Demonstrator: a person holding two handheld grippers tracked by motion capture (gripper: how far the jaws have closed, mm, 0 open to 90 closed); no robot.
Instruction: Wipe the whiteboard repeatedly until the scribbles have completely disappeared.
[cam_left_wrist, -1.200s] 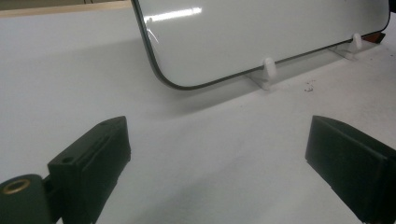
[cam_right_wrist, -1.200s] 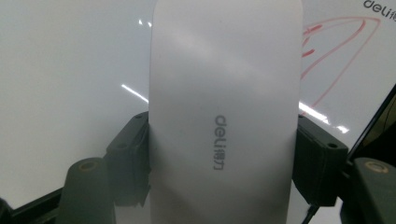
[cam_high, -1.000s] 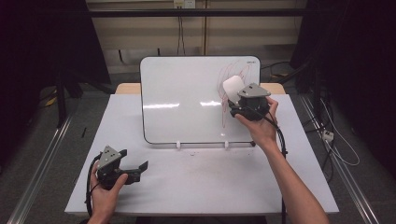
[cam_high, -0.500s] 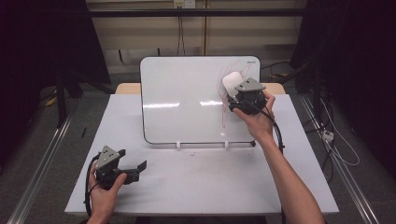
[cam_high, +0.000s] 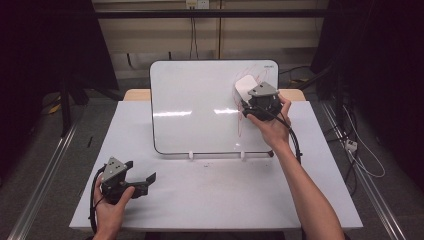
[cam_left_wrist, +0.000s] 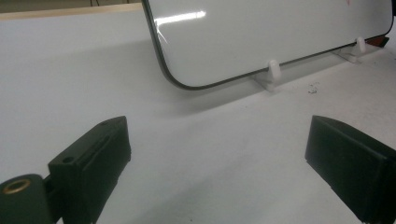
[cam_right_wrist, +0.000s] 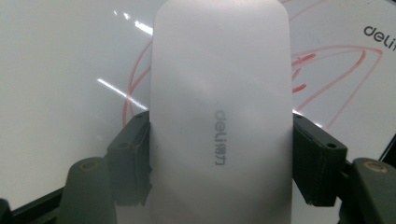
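A whiteboard (cam_high: 200, 107) leans up on two white clips at the back of the white table; red pen scribbles (cam_high: 243, 117) cover its right part. My right gripper (cam_high: 248, 96) is shut on a white eraser (cam_high: 245, 85) and presses it against the board near the top right. In the right gripper view the eraser (cam_right_wrist: 219, 107) sits between both black jaws, with red lines (cam_right_wrist: 336, 79) around it. My left gripper (cam_high: 142, 180) rests low at the table's front left, open, with nothing between its jaws. The left gripper view shows the board's lower edge (cam_left_wrist: 261, 51) beyond the gripper (cam_left_wrist: 217, 154).
The white table (cam_high: 215, 195) has bare room in front of the board. White clips (cam_high: 190, 155) hold the board's bottom edge. Dark curtains stand at both sides, and cables (cam_high: 360, 150) lie on the floor at the right.
My right gripper has carried the eraser slightly left and up across the red scribbles. The left gripper has stayed where it was.
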